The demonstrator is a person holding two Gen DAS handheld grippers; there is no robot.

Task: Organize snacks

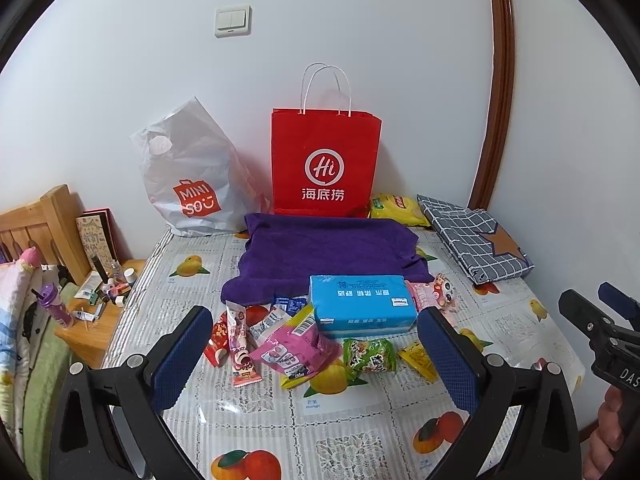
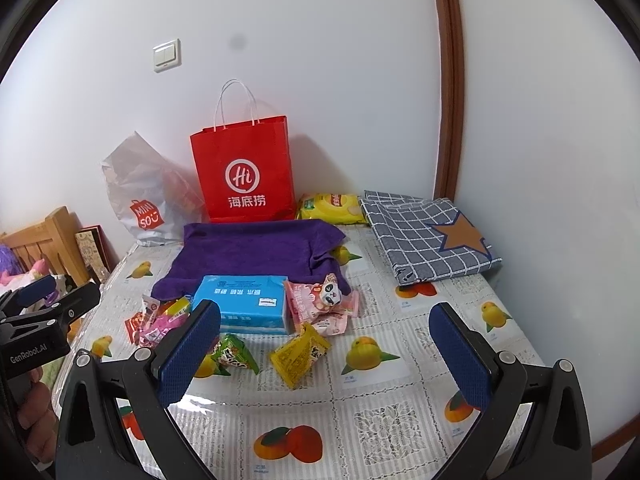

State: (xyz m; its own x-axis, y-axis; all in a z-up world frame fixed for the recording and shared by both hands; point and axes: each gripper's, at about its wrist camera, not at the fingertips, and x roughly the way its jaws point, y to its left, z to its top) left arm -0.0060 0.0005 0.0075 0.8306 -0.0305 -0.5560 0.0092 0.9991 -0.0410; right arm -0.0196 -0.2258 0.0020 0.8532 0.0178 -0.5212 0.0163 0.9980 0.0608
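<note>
Several snack packets lie mid-table: a pink pouch [image 1: 290, 346], a green packet [image 1: 370, 356], a yellow packet [image 2: 299, 354], a pink panda packet [image 2: 324, 304] and a red-pink stick pack [image 1: 240, 344]. They crowd around a blue tissue pack [image 1: 362, 306]. A red paper bag [image 1: 326, 162] stands upright against the wall behind a purple towel [image 1: 328, 254]. My left gripper [image 1: 316, 354] hovers open over the near side of the pile, holding nothing. My right gripper [image 2: 326, 354] is open too, above the yellow packet. Each gripper shows at the edge of the other's view.
A white Miniso plastic bag [image 1: 190, 184] leans left of the red bag. A yellow chip bag [image 2: 332, 208] and a folded checked cloth [image 2: 428, 236] lie at the back right. A wooden nightstand [image 1: 104, 312] with small bottles stands left of the fruit-print tablecloth [image 2: 376, 412].
</note>
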